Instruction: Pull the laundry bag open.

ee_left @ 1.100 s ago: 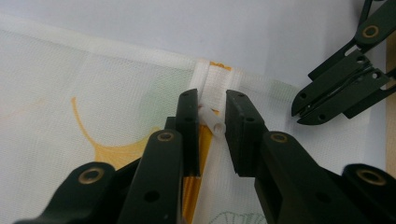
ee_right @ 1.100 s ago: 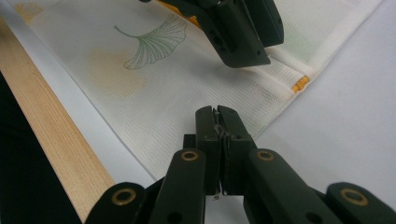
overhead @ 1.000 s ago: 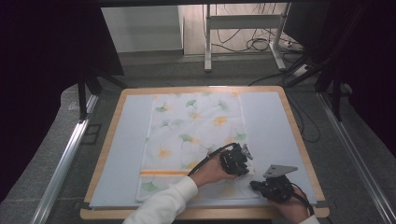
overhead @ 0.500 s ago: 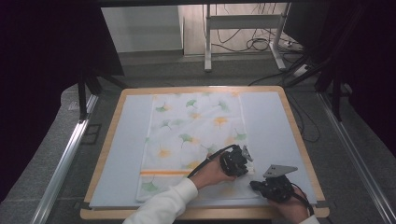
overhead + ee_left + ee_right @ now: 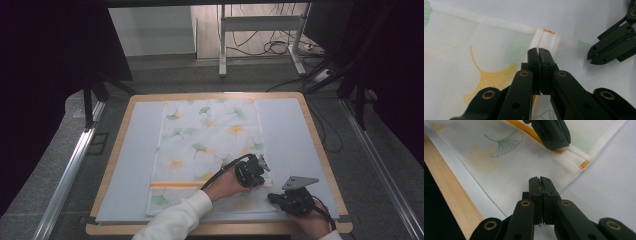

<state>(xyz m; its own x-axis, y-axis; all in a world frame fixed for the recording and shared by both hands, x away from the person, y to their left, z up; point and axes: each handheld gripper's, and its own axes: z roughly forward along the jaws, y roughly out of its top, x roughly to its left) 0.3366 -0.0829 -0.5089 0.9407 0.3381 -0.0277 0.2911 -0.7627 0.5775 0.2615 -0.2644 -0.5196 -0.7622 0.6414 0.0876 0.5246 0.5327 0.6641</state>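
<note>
High view: a white cloth [image 5: 205, 150] printed with green and orange leaves lies flat on the pale mat [image 5: 292, 135] of a wood-edged table [image 5: 320, 150], running from the far edge toward the near edge, a little left of centre. Both grippers work at its near right corner. The left gripper [image 5: 261, 167] sits on the cloth's right edge, just beyond an orange stripe [image 5: 175, 184]; the right gripper [image 5: 272, 198] sits just nearer, at the near right corner itself.

In the left gripper view the jaws have just been closing and now stand together, pinching a small raised fold of the hem [image 5: 541, 40]. In the right gripper view the right gripper's [image 5: 540, 180] jaws are also pressed together, and a thin sliver of cloth edge shows between them, so it appears to grip the corner.

Two holds this close on one side suggest the person means to lift that end evenly, probably to fold it toward the far side. Pinching at the hem, where the weave is doubled, gives a firmer hold that should not slip.
</note>
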